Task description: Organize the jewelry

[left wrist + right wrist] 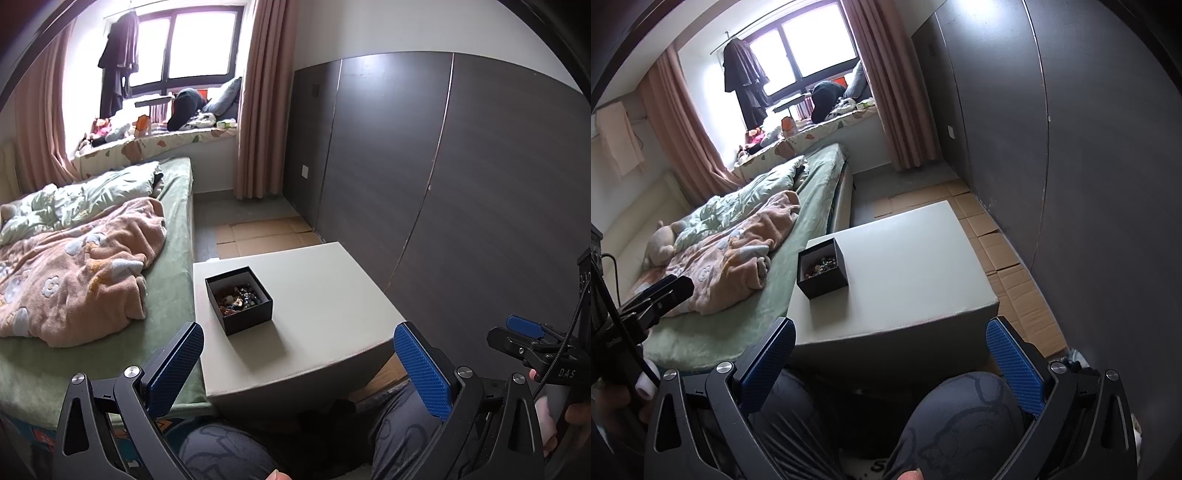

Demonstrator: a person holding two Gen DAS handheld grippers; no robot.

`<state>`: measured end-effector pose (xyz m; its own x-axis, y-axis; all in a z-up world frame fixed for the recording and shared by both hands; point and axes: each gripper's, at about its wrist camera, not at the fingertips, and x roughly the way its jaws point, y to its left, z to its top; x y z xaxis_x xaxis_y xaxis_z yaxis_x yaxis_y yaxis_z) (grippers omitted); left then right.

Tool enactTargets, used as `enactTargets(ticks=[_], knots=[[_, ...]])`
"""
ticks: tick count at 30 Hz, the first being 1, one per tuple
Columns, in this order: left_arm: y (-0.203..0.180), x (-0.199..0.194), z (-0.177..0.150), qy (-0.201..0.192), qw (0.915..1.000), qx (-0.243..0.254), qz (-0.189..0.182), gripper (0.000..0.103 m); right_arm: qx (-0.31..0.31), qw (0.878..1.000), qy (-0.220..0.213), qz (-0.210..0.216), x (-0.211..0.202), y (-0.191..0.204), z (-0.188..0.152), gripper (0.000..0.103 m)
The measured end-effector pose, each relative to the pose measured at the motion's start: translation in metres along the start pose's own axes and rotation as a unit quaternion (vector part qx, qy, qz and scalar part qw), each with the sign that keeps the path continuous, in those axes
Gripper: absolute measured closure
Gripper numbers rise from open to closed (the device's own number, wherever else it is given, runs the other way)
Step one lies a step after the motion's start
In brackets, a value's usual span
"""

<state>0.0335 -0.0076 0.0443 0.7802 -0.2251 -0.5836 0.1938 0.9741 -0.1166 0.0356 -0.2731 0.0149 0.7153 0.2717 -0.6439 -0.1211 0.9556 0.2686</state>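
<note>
Presently the box (239, 300) of jewelry (236, 298) sits on the counter (325, 295) at its bed-side edge; left gripper (299, 369) and right gripper (891, 363) hover short of it, jaws spread, empty; box lies ahead, left of both; left nearer, seemingly

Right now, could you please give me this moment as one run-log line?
left tongs: open, empty | right tongs: open, empty | black box: lidless, jewelry inside, on white table | contact: none
</note>
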Motion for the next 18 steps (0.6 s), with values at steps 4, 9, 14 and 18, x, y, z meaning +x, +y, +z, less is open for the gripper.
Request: enactTargets(ticks=[4, 9, 14, 18], knots=[[0.0026, -0.0011, -0.0017, -0.001, 1.0000, -0.003, 0.006, 0.000, -0.002, 1.000, -0.001, 0.000, -0.0021, 0.0004, -0.0002, 0.000], [0.0053, -0.0018, -0.0026, -0.001, 0.9999, -0.008, 0.009, 0.000, -0.005, 1.000, -0.003, 0.002, -0.0031, 0.0033, -0.0009, 0.000], [0.0079, -0.0037, -0.0039, -0.004, 0.9999, -0.010, 0.011, 0.000, -0.002, 1.000, 0.001, 0.003, 0.0003, 0.0033, -0.0030, 0.000], [0.0093, -0.0047, -0.0056, -0.006, 0.9998, -0.011, 0.014, 0.000, 0.000, 1.000, 0.005, 0.001, 0.0018, 0.0019, -0.0039, 0.000]])
